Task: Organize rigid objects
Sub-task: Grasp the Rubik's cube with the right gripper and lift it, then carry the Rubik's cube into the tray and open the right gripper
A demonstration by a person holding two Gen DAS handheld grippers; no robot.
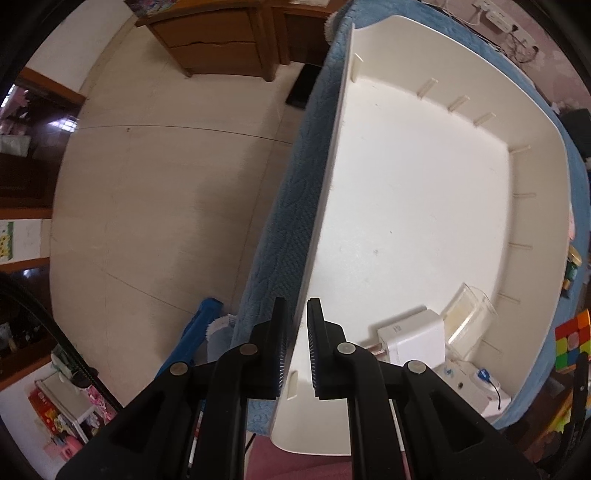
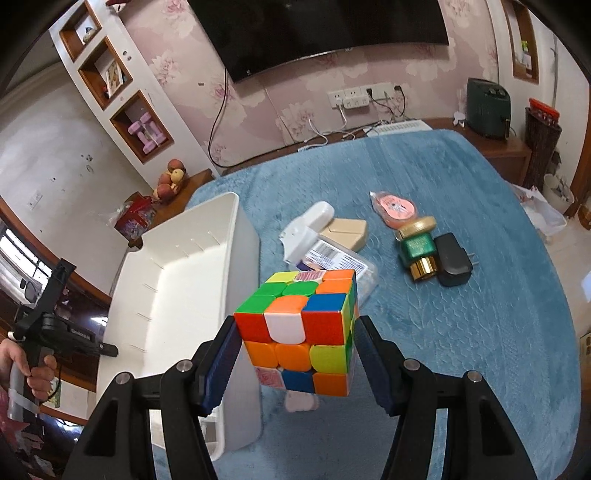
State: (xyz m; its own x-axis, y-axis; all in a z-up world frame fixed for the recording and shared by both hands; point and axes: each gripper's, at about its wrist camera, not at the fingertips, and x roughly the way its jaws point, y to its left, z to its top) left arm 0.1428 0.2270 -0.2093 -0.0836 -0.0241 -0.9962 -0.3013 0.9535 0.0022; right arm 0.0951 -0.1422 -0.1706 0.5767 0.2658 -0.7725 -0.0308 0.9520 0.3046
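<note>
- Blue quilted cover (image 2: 461, 332) spread over the table, carrying everything.
- White plastic bin (image 2: 192, 280) along the cover's left edge; left gripper (image 1: 297, 343) pointed straight down, jaws clamped on the bin's near-side wall, one finger outside over the cover, one inside.
- Inside the bin, at its near right corner: white plug adapter (image 1: 413, 341) with metal prongs, clear plastic box (image 1: 467, 317) leaning against the wall, white item with a blue mark (image 1: 476, 384) below them; print too small to read.
- Scrambled puzzle cube (image 2: 301, 328) lifted clear of the cover, just right of the bin's long wall; right gripper (image 2: 295, 354) closed on its two side faces, pads pressing. Pink patterned stickers on two tiles, unreadable.
- Towards the cover's middle: white case (image 2: 308, 230) lying open across a beige block (image 2: 347, 230), clear box with a barcode label (image 2: 332, 258); text not legible.
- Further right: pink packet (image 2: 395, 208), green-labelled bottle with gold cap (image 2: 417, 247) lying flat, black plug adapter (image 2: 452, 264) touching it; label writing blurred.
- Hand (image 2: 27, 365) at the left edge, wrapped round the left gripper's handle.
- Wall behind: dark television (image 2: 325, 29), white sockets (image 2: 354, 98).
</note>
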